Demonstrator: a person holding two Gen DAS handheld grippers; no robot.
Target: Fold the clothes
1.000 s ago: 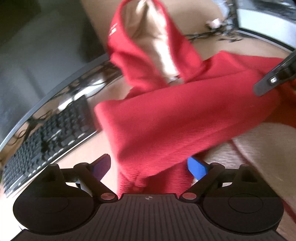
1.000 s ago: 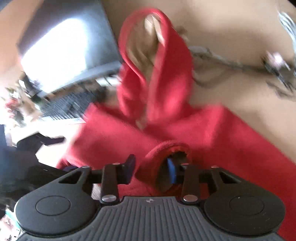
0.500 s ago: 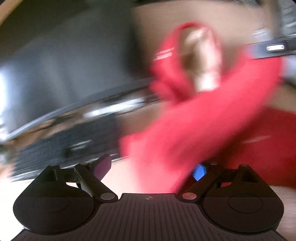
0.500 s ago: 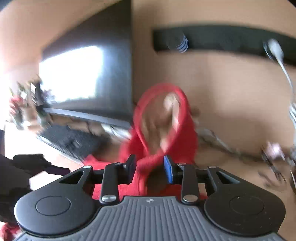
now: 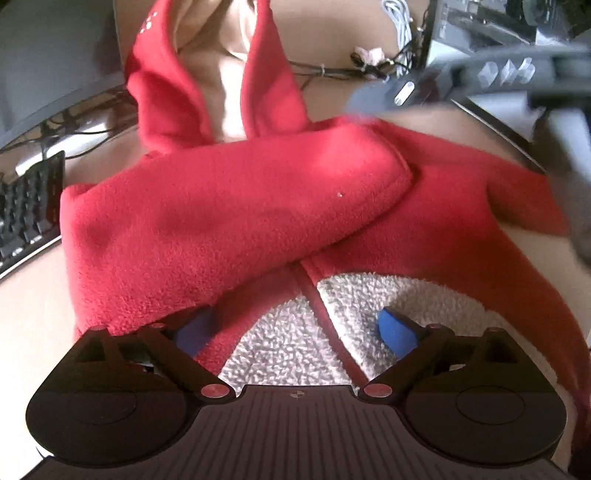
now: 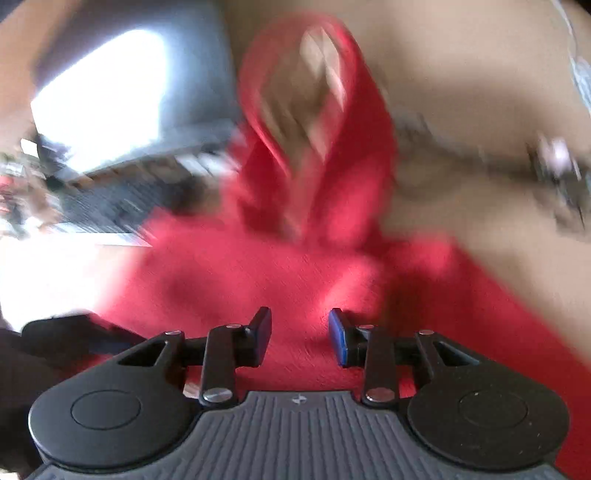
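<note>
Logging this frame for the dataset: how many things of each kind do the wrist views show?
Red fleece hooded garment: 1
Black keyboard: 1
Dark monitor: 1
Handheld grippers, left gripper, right gripper: 2
Total: 5

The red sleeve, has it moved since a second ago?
Yes. The sleeve now lies folded across the hoodie's chest, toward the side away from the keyboard.

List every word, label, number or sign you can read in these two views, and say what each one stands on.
No text can be read in either view.
Red hooded jacket: small white marks on the hood, too small to read.
Keyboard: key legends too small to read.
Left gripper and right gripper: a small round emblem on each body, no letters.
The right wrist view is motion-blurred throughout.
</note>
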